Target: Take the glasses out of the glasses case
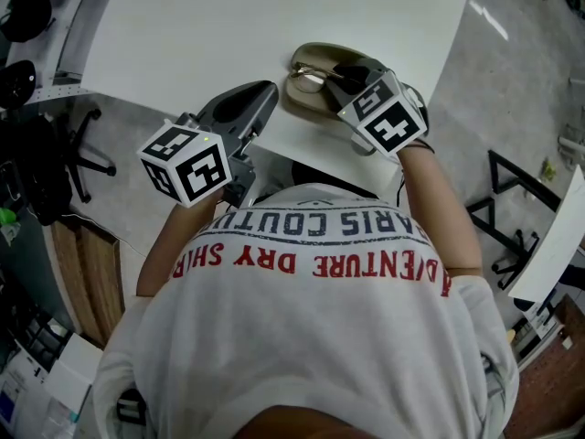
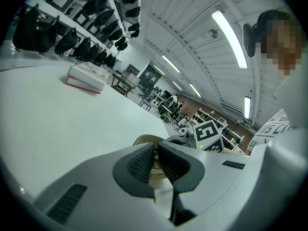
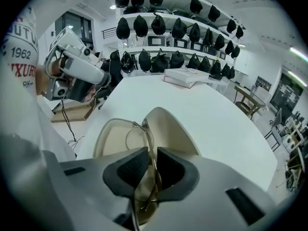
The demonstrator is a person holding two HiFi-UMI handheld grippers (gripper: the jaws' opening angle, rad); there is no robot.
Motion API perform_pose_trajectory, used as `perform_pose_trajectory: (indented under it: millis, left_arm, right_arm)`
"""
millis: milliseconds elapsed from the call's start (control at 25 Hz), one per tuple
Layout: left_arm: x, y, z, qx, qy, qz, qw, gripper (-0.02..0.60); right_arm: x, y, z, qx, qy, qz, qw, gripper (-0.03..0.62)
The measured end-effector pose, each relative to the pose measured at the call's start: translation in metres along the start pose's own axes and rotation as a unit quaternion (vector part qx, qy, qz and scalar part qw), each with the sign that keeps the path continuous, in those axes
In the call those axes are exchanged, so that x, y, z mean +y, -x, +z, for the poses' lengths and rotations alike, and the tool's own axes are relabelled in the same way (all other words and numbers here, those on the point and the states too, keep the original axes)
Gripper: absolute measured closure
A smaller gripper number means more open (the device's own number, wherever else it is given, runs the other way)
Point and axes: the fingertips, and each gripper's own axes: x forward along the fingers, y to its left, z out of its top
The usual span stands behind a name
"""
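An open beige glasses case (image 1: 311,99) lies near the front edge of the white table (image 1: 228,26). Thin-framed glasses (image 3: 137,134) lie in the case (image 3: 171,129), one end running back between my right gripper's pads. My right gripper (image 3: 151,165) points steeply down into the case, shut on the glasses. In the head view the right gripper (image 1: 343,76) covers the case's right half. My left gripper (image 1: 265,94) hovers at the table's edge just left of the case, shut, with nothing between its pads (image 2: 144,160). From the left gripper (image 2: 156,160) the case's rim (image 2: 144,139) shows just ahead.
A white book with a red edge (image 2: 86,77) lies at the table's far side. Shelves of black bags (image 3: 178,28) line the wall behind. An office chair (image 1: 82,154) stands on the floor to the left. The person's body is close against the table's front edge.
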Motion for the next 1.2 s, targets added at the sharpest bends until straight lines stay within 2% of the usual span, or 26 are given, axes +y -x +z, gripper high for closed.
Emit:
perform_pose_trajectory:
  millis: [600,960,1200]
  left_arm:
    - [-0.003,-0.012,0.006,-0.012,0.008,0.012,0.9998,0.534]
    - [-0.012,-0.021,0.009,-0.006,0.000,0.023,0.9997,0.534]
    - [-0.014,-0.021,0.013,-0.004,-0.006,0.014,0.9999,0.534]
  right_arm:
    - [0.000,0.001,-0.003,0.013,0.040,0.018,0.999,0.560]
    - [0.000,0.022,0.008,-0.021,0.052,0.029,0.998,0.562]
    - [0.001,0.042,0.021,-0.063,0.021,0.030,0.997,0.562]
